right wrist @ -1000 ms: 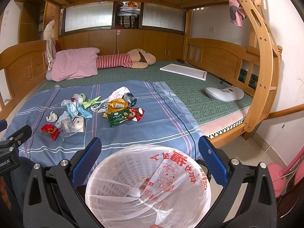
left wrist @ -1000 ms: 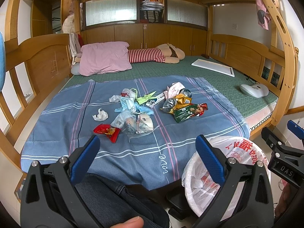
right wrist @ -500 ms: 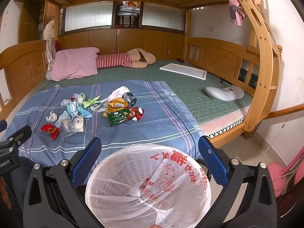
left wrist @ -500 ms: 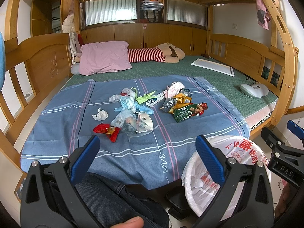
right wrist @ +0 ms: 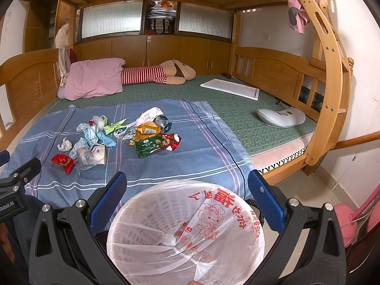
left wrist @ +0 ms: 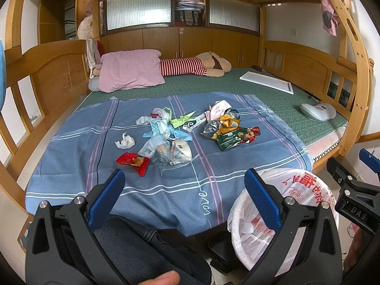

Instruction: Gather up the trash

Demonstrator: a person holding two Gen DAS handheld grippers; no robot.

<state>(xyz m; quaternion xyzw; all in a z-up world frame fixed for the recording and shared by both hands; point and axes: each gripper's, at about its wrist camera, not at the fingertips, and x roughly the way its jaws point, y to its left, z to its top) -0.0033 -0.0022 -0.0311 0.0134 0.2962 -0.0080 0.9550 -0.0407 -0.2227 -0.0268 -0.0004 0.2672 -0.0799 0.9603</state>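
A wooden bunk bed (left wrist: 59, 76) fills the room, its green mattress (left wrist: 273, 95) half covered by a blue striped sheet (left wrist: 166, 178) that reaches the near edge. The trash (left wrist: 187, 130) lies scattered around the middle of the sheet: a red wrapper (left wrist: 133, 162) and a crumpled white tissue (left wrist: 125, 140) toward the left edge, a clear plastic bag (left wrist: 163, 153) beside them, and a green snack packet (left wrist: 237, 137) toward the right. At the far end of the mattress rest a pink pillow (left wrist: 130, 71) and a striped plush toy (left wrist: 194, 66); a white board (left wrist: 266, 82) and a white device (left wrist: 318, 111) sit along the right edge. A white bin lined with a red-printed bag (right wrist: 187, 235) stands on the floor just off the bed's near right corner. The left gripper (left wrist: 184, 182) hovers over the near edge of the sheet with its blue pads wide apart and nothing between them; the right gripper (right wrist: 187, 187) hangs over the bin, likewise spread and empty. Only the right wrist view looks into the bin's mesh interior and catches a pink object (right wrist: 349, 223) on the tiled floor; only the left wrist view shows a denim-clad leg (left wrist: 142, 249) and a thumb tip at the bottom edge. The bin's bottom is veiled by the bag, and print on the wrappers is too small to read.
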